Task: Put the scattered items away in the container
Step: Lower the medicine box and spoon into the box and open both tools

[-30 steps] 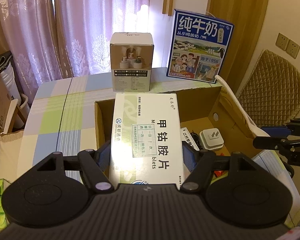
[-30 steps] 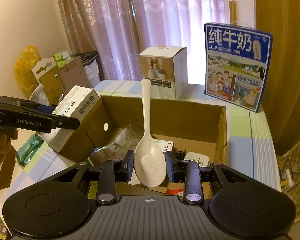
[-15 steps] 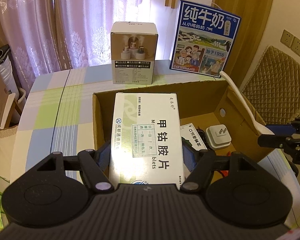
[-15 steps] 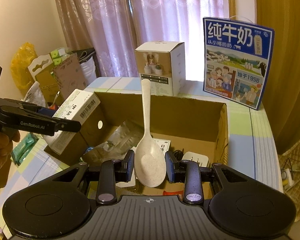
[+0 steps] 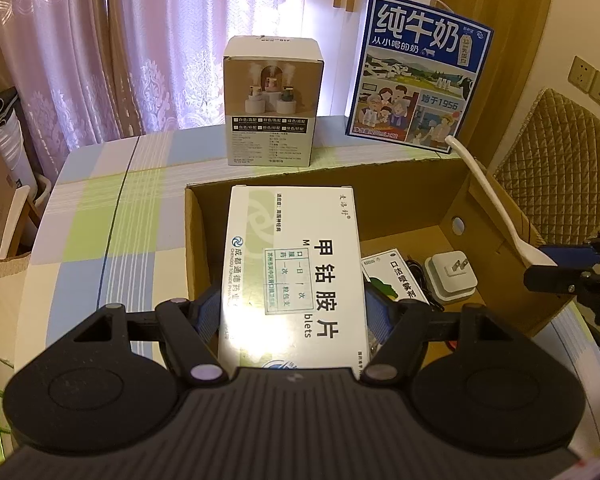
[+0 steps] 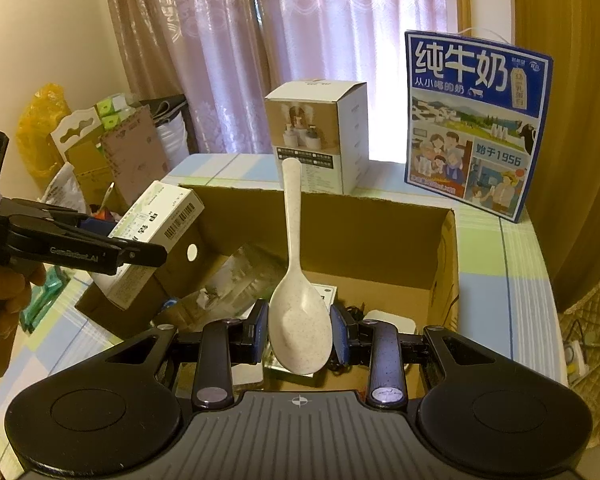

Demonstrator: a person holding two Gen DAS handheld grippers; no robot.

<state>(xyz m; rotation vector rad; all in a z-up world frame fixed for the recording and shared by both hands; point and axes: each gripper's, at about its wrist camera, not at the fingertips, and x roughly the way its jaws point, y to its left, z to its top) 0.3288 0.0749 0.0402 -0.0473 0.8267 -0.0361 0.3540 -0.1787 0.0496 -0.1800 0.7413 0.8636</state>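
My left gripper is shut on a white medicine box and holds it over the left end of the open cardboard box. From the right wrist view the same medicine box hangs above the carton's left wall. My right gripper is shut on the bowl of a white speckled spoon, handle pointing up and away, over the carton. The spoon also shows in the left wrist view at the carton's right wall. Inside lie a white charger, a small packet and a clear bag.
A humidifier box and a blue milk carton stand on the checked tablecloth behind the cardboard box. A quilted chair is at the right. Green packets lie at the table's left edge, with bags and cartons beyond.
Both grippers have moved forward over the carton with their loads; the carton and the boxes behind it look nearer. Grips are unchanged.
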